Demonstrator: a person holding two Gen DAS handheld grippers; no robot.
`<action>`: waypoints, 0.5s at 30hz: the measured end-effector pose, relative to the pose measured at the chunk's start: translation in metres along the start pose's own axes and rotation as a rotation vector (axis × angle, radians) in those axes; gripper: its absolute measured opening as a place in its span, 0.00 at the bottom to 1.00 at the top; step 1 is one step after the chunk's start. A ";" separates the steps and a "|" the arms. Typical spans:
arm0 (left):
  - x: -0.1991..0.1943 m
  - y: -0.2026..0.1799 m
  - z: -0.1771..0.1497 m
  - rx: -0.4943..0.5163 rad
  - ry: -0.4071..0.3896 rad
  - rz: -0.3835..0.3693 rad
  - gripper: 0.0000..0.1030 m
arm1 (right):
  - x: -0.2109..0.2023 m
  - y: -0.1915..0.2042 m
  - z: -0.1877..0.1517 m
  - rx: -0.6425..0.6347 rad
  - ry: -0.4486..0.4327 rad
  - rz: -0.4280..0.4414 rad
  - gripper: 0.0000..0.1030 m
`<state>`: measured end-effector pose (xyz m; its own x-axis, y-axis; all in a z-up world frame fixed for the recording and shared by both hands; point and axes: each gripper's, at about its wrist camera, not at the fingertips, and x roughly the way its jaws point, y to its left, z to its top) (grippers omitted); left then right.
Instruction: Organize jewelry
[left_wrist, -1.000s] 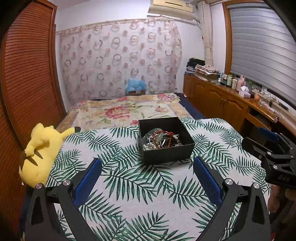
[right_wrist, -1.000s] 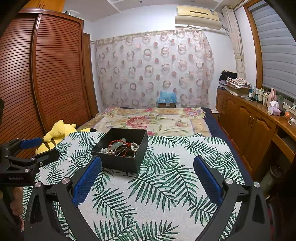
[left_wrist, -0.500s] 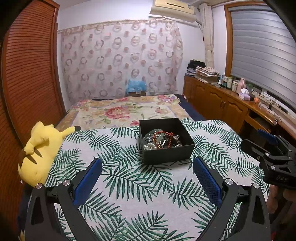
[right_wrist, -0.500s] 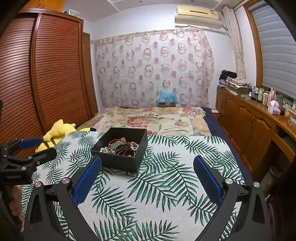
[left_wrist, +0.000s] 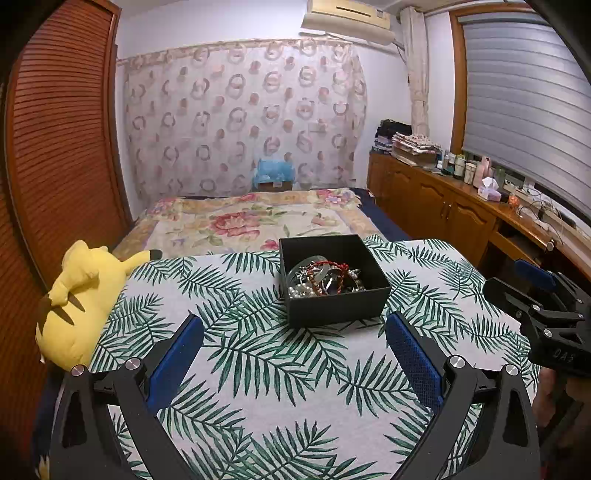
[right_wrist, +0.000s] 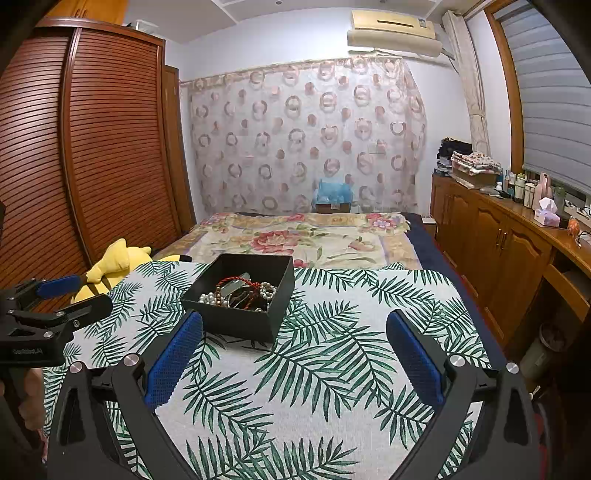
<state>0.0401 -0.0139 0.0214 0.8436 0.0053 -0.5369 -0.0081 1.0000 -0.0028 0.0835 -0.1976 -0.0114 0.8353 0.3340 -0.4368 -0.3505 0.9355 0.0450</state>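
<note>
My left tongs (left_wrist: 293, 334) spread, empty; black box (left_wrist: 334, 301) of tangled jewelry (left_wrist: 323, 277) dead ahead, near tips. My right tongs (right_wrist: 293, 332) spread, empty; box ahead-left. Left nearer, I judge.

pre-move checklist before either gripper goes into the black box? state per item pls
1. Left gripper jaws open, nothing held: ok.
2. Right gripper jaws open, nothing held: ok.
3. Black box upright on the leaf-print cloth, top open: ok.
4. Jewelry reachable as single pieces: not ok, the pearl strand, red cord and other pieces lie in one tangled pile.
5. Separate spot or tray for sorted pieces: cannot tell, none in view.
6. Path to the box free: ok; plush toy sits off at the cloth's left edge.
</note>
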 end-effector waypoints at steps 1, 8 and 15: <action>0.001 0.001 0.000 0.000 0.000 0.000 0.92 | 0.000 0.000 -0.001 0.000 0.000 0.001 0.97; 0.001 0.002 0.000 -0.001 0.000 -0.001 0.92 | 0.000 0.000 -0.001 0.001 0.001 0.001 0.97; 0.001 0.002 -0.001 -0.001 0.000 -0.003 0.92 | 0.000 -0.001 0.000 0.002 0.000 0.002 0.97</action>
<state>0.0407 -0.0121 0.0204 0.8436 0.0024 -0.5370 -0.0062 1.0000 -0.0051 0.0836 -0.1982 -0.0108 0.8347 0.3355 -0.4367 -0.3509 0.9352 0.0478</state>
